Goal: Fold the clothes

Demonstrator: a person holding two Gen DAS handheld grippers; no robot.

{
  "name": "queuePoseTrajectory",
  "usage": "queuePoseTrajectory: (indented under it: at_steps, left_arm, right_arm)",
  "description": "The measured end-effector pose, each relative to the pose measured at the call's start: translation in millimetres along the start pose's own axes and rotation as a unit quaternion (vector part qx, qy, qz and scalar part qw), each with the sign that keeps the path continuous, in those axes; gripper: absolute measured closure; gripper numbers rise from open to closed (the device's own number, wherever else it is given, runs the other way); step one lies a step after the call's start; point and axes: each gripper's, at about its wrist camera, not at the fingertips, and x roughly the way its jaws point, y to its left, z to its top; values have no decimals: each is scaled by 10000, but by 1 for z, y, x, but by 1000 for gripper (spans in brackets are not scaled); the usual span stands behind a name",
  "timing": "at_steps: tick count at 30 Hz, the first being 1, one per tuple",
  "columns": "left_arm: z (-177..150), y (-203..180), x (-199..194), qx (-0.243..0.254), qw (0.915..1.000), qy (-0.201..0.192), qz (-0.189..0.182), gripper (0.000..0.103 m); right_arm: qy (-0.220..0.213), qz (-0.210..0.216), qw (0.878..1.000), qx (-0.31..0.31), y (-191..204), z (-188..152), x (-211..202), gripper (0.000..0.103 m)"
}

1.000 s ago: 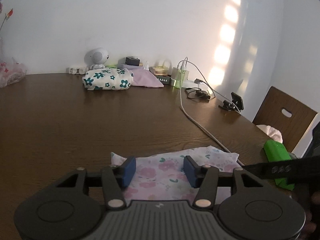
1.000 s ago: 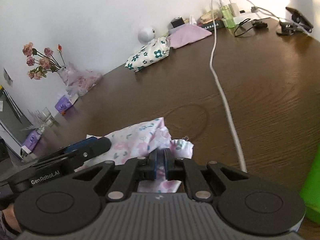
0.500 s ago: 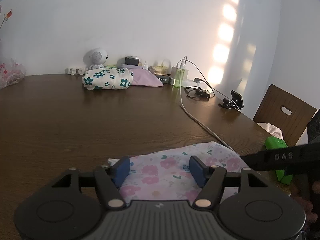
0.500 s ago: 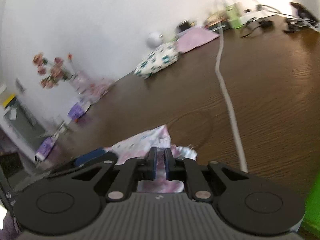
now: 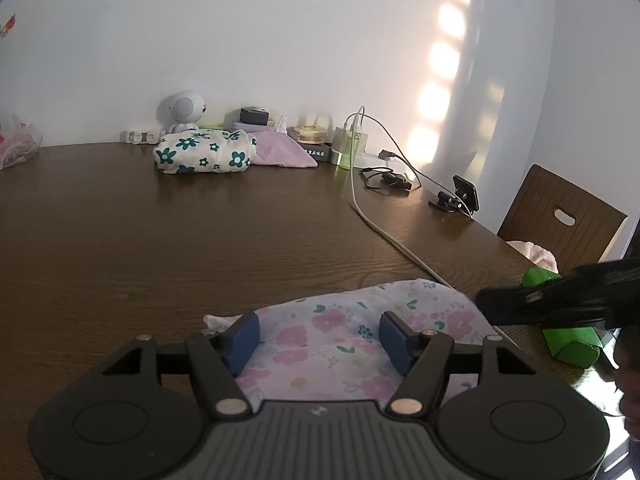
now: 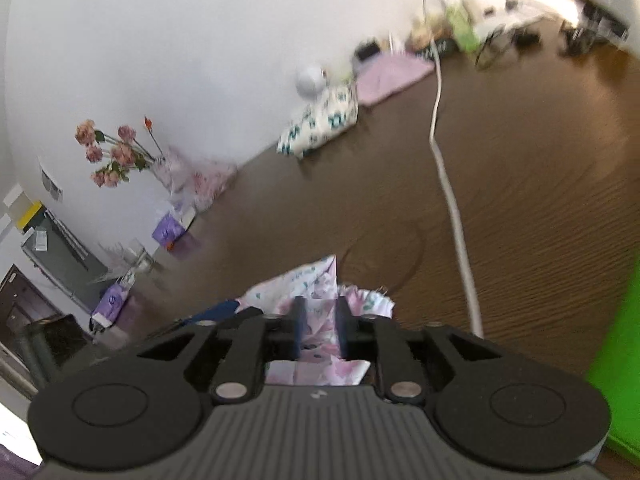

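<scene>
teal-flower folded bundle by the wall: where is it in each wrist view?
Left wrist: teal-flower bundle sits upper left of centre, at the table's far edge, in front of the white round speaker.
Right wrist: same bundle appears at upper centre, blurred and tilted, just below the speaker.
Shared landmark: the white cable running across the table, right of the bundle in both views.

Soft daylight fills my left wrist view, with warm sun patches on the far-right wall [image 5: 444,92]. My right wrist view is motion-blurred, glare washing out its far-right corner. Fisheye bending and dark vignetting frame both.
</scene>
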Motion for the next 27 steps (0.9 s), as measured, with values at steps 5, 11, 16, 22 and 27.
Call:
queuePoseTrajectory:
  at_steps: [5,11,16,22,27]
  left_arm:
    - [0,1,0,-24,10000,-6,-19,37]
    - [-1,1,-1,-34,10000,-9,-28,37]
    - [-1,1,0,-24,10000,-2,-52,36]
    - [-1,0,0,-4,10000,1,-55,36]
    - [-1,0,0,-18,10000,-2,-68,36]
  right_arm:
    - [-155,64,9997,-197,14,-7,-7,69]
    - [38,92,9993,351,-10,-10,23,87]
    - [170,460,9917,1186,-32,2,24,100]
    - [106,77,9950,991,-10,3,20,80]
    - [-139,-597,9981,13,-4,3,-23,37]
